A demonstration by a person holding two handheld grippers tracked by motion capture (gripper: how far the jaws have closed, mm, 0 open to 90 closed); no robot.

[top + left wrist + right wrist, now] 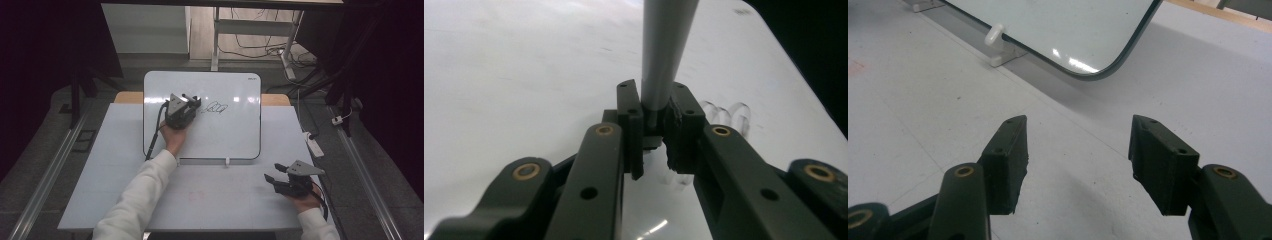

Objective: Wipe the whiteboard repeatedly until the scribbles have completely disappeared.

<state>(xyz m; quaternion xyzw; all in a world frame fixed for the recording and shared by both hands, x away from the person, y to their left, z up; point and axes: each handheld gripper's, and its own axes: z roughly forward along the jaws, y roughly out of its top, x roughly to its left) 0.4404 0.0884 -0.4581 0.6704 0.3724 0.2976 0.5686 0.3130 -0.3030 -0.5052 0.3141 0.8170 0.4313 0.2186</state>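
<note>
Marker [667, 55], a grey barrel, is clamped upright in the left tool [192, 103] over the whiteboard [220, 135]. From the high view, that tool sits above the board's upper middle, just left of a black scribble [216, 107]. Bare board stretches below the scribble and to its right, out to the rounded corners. The right tool [275, 172] hovers over the counter [210, 200] past the board's lower right corner, well apart from it, with wide bare counter to its left.

In the left tool view, both jaws press on the marker's barrel, and faint loops of the scribble [724, 115] lie just right of the jaws; the board's far edge runs along the dark upper right.

In the right tool view, the right tool [1078, 160] stands open with nothing between its jaws, only bare counter [908, 115]. The board's rounded corner [1093, 75] lies ahead, and a white clip [996, 40] props its near edge.
</note>
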